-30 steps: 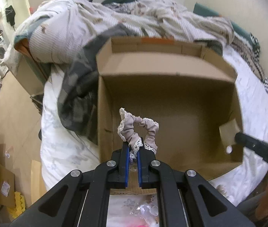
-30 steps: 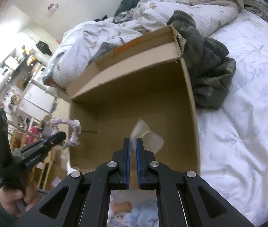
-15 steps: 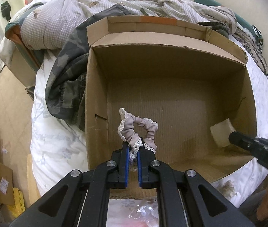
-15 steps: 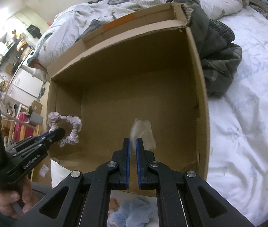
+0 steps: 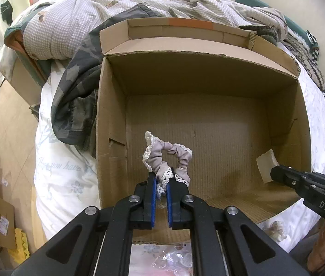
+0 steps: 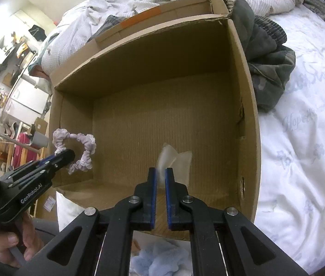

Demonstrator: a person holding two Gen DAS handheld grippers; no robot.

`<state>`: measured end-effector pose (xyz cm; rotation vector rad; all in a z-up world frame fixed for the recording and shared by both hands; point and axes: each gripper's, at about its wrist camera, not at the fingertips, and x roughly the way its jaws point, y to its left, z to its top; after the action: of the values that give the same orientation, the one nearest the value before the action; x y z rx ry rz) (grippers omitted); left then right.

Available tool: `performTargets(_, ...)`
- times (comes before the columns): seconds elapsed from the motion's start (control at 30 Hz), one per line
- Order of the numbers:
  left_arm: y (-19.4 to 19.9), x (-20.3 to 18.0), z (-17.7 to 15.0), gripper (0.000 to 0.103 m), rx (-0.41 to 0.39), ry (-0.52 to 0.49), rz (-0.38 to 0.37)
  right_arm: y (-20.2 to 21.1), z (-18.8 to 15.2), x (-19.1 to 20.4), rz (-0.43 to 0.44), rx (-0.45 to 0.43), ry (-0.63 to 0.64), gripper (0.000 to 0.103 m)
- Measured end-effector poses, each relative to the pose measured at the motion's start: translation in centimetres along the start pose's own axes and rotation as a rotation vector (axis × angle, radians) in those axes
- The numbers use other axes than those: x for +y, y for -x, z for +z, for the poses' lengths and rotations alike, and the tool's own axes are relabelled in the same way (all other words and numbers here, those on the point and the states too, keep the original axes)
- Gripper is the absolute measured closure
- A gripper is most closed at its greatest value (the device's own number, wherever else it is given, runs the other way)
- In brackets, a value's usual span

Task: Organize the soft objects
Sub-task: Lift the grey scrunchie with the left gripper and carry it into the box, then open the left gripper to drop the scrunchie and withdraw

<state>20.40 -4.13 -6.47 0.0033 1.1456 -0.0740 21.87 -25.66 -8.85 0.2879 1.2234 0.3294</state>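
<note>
Both grippers holding soft items over the open cardboard box [image 5: 199, 138].

In the left wrist view, the left gripper [image 5: 160, 184] is clamping a mauve lace-edged scrunchie [image 5: 167, 158] at lower centre of the frame, the loop standing above the box floor. In the right wrist view, the right gripper [image 6: 160, 177] is pinching a pale, semi-transparent soft piece [image 6: 176, 163] at lower centre, inside the box near its right wall; the same piece [image 5: 267, 166] is showing at the right edge of the left view. The box is sitting on a white floral bedsheet [image 6: 300, 149], with a dark camouflage garment [image 5: 75, 105] touching its outer wall and a crumpled checked quilt [image 5: 70, 27] lying behind it.
</note>
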Motion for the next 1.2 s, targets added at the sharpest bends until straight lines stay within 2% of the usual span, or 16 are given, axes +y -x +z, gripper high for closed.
performTargets(0.17, 0.1, 0.0, 0.0, 0.088, 0.004, 0.004, -0.01, -0.1, 0.1, 0.0, -0.007, 0.003, -0.002, 0.095)
performTargets(0.27, 0.3, 0.0, 0.0, 0.075, -0.009, 0.008, -0.006, -0.1, 0.1, -0.2, -0.008, 0.002, -0.01, 0.095)
performTargets(0.33, 0.5, 0.0, 0.0, 0.056, -0.018, 0.009, -0.002, -0.1, 0.1, -0.2, -0.008, 0.002, -0.01, 0.095)
performTargets(0.4, 0.9, 0.0, 0.0, 0.044, -0.037, 0.013, 0.003, -0.1, 0.1, -0.2, 0.0, 0.003, -0.012, 0.095)
performTargets(0.53, 1.3, 0.0, 0.1, 0.042, -0.055, 0.01, 0.004, 0.0, 0.2, -0.4, 0.014, 0.005, -0.021, 0.088)
performTargets(0.57, 1.3, 0.0, 0.1, 0.042, -0.056, 0.01, 0.004, 0.0, 0.2, -0.4, 0.019, 0.001, -0.025, 0.081)
performTargets(0.63, 1.3, 0.0, 0.1, 0.042, -0.055, 0.013, 0.003, 0.3, 0.3, -0.5, 0.033, -0.009, -0.037, 0.052)
performTargets(0.67, 1.3, 0.0, 0.1, 0.042, -0.054, 0.015, 0.0, 0.4, 0.4, -0.5, 0.035, -0.019, -0.042, 0.022)
performTargets(0.7, 1.4, 0.0, 0.1, 0.042, -0.055, 0.018, -0.001, 0.7, 0.4, -0.5, 0.034, -0.041, -0.05, 0.016)
performTargets(0.77, 1.4, 0.1, 0.2, 0.042, -0.057, 0.022, -0.003, 1.1, 0.5, -0.5, 0.031, -0.065, -0.05, 0.016)
performTargets(1.2, 2.0, 0.3, 0.2, 0.042, -0.074, 0.05, 0.001, 1.2, 0.6, -0.4, 0.024, -0.062, -0.055, 0.016)
